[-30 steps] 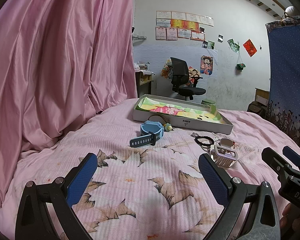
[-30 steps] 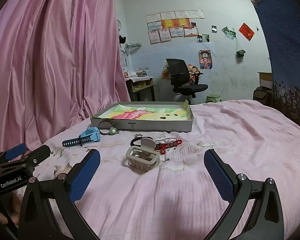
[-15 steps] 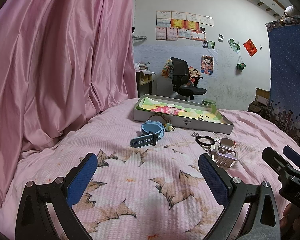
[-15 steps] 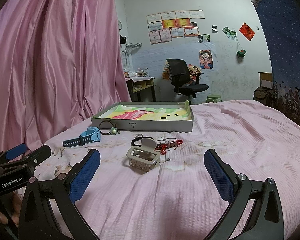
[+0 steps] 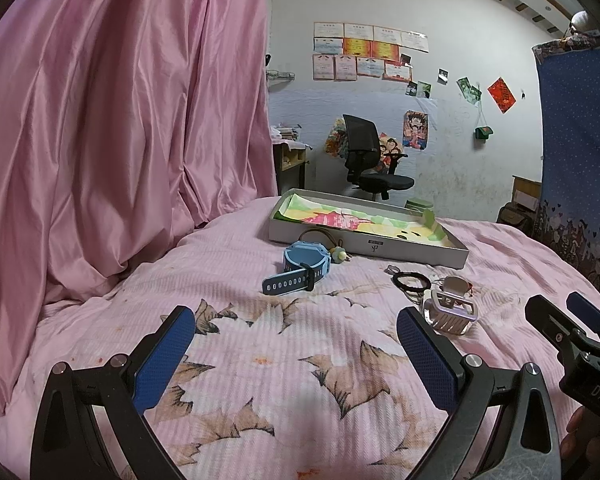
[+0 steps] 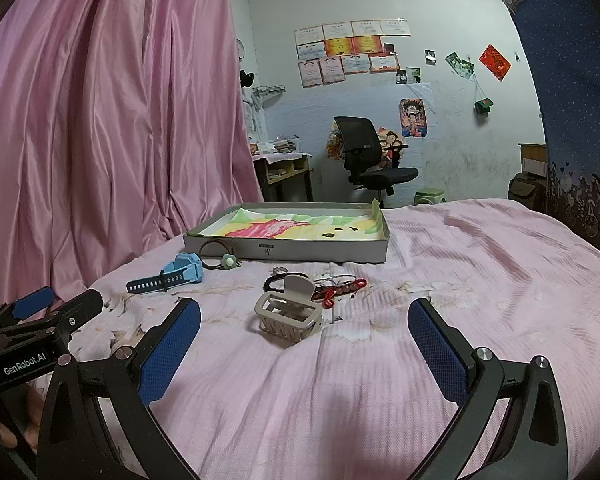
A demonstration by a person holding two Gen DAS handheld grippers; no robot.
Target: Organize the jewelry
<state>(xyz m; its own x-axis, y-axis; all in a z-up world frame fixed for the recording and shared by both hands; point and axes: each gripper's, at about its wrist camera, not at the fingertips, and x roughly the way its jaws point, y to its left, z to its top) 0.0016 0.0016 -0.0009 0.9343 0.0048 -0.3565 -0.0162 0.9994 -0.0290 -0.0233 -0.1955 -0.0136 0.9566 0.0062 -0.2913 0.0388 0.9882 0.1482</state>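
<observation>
- Shifted only slightly since a second ago: both views a touch nearer the bed items; nothing lifted, nothing in the tray.
- Left gripper (image 5: 296,344), lower centre of left view: jaws wide apart, empty, over floral bedspread (image 5: 260,380).
- Blue watch (image 5: 300,266), centre frame, ahead of left gripper; strap's long axis running lower left to upper right.
- Hair tie with green charm (image 5: 332,250) just beside watch, against tray wall.
- Grey tray (image 5: 420,250), centre, paper-lined, holding no jewelry.
- Hair claw (image 6: 288,316), centre of right view, dead ahead between the open fingers; right gripper (image 6: 304,344) spread wide, empty, judged nearer.
- Red beaded bracelet (image 6: 340,290) and black hair band (image 6: 276,282) just behind claw.
</observation>
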